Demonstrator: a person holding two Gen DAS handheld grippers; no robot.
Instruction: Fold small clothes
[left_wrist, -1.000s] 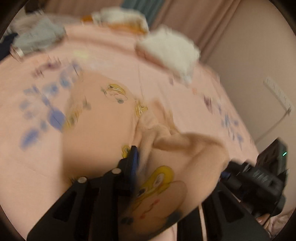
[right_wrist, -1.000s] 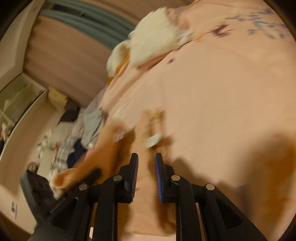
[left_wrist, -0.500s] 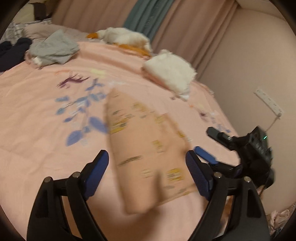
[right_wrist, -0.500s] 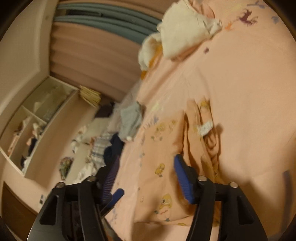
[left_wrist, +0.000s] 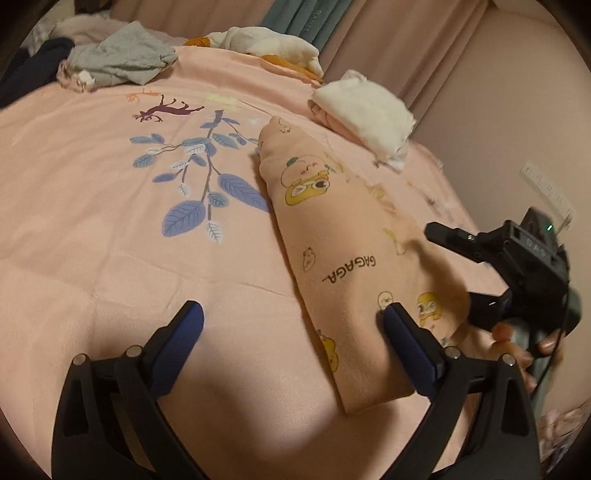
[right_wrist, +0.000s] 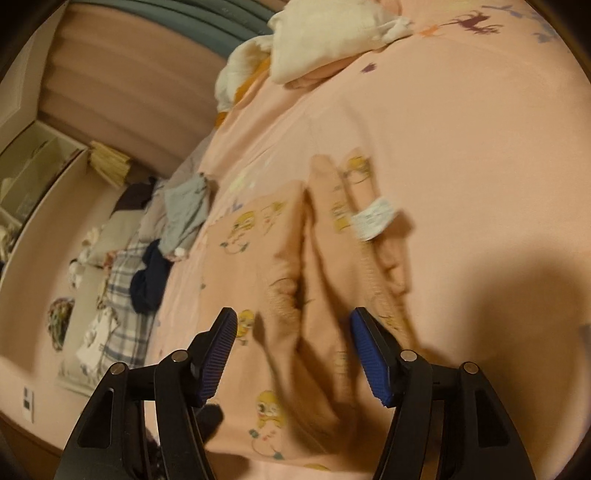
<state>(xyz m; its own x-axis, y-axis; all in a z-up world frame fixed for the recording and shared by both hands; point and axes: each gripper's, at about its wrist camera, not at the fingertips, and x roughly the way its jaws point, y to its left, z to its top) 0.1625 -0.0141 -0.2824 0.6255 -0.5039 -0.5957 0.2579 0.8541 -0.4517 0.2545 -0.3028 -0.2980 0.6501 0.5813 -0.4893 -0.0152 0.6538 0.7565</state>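
My left claw (left_wrist: 291, 321) has just opened wide and grips nothing; my right claw (right_wrist: 293, 356) gapes too, empty. The peach cartoon-print garment (left_wrist: 343, 251) lies folded on the bed (left_wrist: 92, 192), beside its leaf print (left_wrist: 207, 192).

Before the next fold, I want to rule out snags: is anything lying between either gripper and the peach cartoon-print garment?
Nothing visible. The left gripper and right gripper both stand open right at the peach garment, lying flat on the pink sheet. The white folded pile and grey clothes lie well beyond it.
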